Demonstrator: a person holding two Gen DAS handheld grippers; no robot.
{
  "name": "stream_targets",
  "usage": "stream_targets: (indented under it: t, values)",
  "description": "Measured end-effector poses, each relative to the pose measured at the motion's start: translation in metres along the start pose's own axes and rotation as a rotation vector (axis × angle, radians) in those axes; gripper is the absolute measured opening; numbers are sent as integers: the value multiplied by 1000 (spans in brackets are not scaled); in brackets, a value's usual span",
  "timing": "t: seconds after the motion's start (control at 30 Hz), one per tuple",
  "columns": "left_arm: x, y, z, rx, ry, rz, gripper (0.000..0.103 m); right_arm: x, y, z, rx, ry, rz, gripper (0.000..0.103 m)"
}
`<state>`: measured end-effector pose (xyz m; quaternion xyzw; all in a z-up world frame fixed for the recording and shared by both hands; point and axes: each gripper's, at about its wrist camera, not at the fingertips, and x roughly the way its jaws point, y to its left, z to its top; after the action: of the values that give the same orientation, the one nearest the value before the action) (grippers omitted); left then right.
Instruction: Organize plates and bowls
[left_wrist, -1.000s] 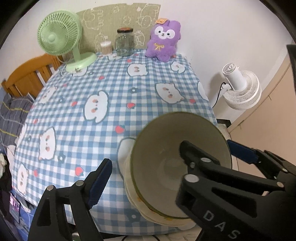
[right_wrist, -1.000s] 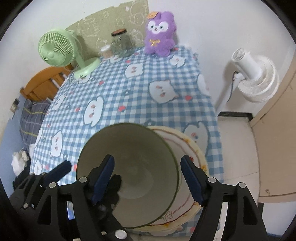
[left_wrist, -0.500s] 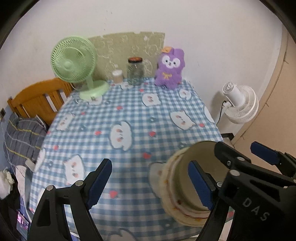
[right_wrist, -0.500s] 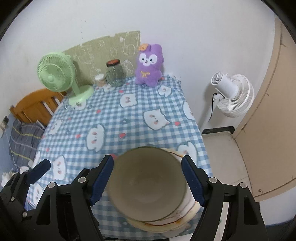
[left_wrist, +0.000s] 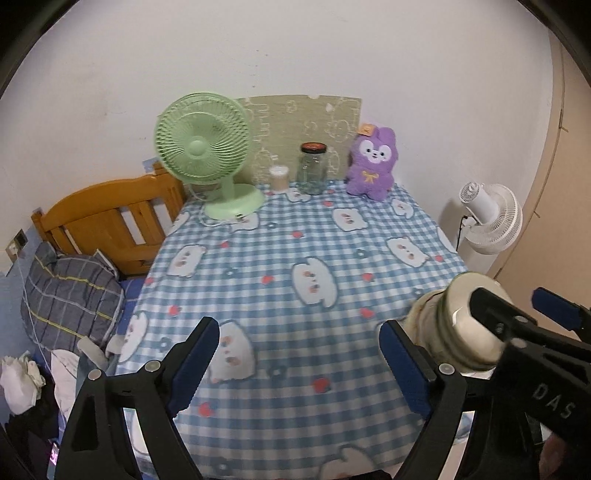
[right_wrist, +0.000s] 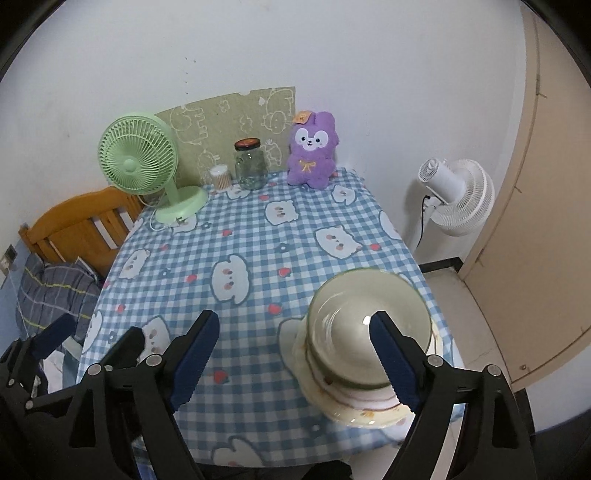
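Both tongs, left tongs (left_wrist: 299, 360) and right tongs (right_wrist: 293, 360), are opening and empty; the green-rimmed cream bowl (right_wrist: 369, 332) on stacked floral plates (right_wrist: 365, 406) sits near the tabletop's (right_wrist: 258, 258) right edge, so a bump could topple it.

L gripper (left_wrist: 299, 358): your jaws are opening, wide apart, nothing betw the blue pads, tilted down.
R gripper (right_wrist: 295, 354): same, jaws opening, pads clear of everything (nothing gripped), pointing down.
Spacing: your L sits just beside R's left.

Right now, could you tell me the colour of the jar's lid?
Orange-red with a black rim on the jar, clearest in the right wrist view.
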<state>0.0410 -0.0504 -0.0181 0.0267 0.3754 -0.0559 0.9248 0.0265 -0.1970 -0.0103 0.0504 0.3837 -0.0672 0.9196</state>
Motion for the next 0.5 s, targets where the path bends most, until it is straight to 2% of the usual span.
stream_targets:
  t: [0.23, 0.37, 0.5]
  values:
    - [-5, 29, -21, 20, -16, 13, 92, -4, 16, -29, -10, -21, -2, 86]
    - [-8, 41, -36, 4, -46, 41, 93, -1, 18, -43, -28, -24, 10, 86]
    - [-8, 46, -52, -18, -72, 63, 93, 0, 18, -61, -54, -65, 9, 86]
